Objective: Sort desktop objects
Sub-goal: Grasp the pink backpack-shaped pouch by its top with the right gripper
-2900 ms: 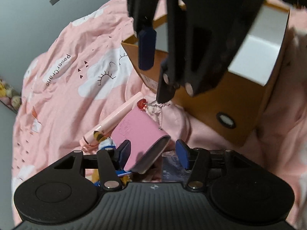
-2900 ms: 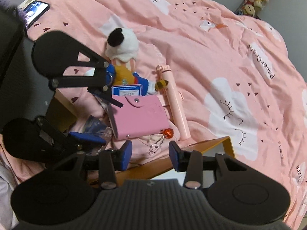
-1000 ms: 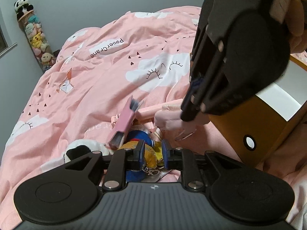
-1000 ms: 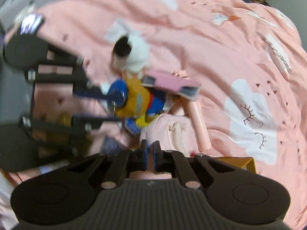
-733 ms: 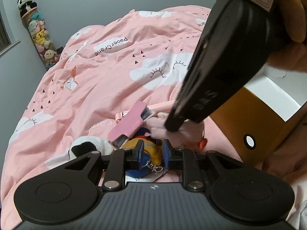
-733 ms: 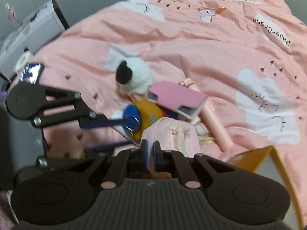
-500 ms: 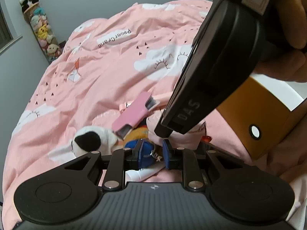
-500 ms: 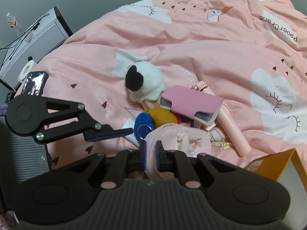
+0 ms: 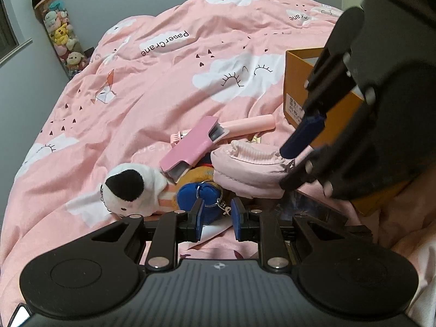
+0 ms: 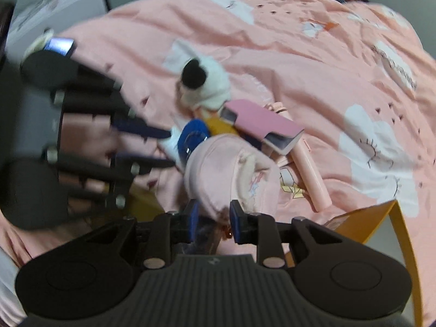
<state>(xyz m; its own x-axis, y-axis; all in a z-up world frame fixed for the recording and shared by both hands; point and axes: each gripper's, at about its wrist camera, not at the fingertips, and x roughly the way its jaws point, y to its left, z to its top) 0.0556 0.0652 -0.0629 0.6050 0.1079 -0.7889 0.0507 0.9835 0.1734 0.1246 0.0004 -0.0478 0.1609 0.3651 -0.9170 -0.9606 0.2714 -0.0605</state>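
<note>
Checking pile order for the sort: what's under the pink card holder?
The pink card holder lies tilted over the plush toy's orange body and across the pink stick. The pink pouch hides the rest beneath it.

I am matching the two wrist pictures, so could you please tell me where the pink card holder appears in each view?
Left wrist: the card holder lies just left of centre, tilted, resting on the plush toy and across the pink stick.
Right wrist: the card holder lies right of centre, above the pink pouch.
Shared landmark: the plush toy's white head with its black ear.
</note>
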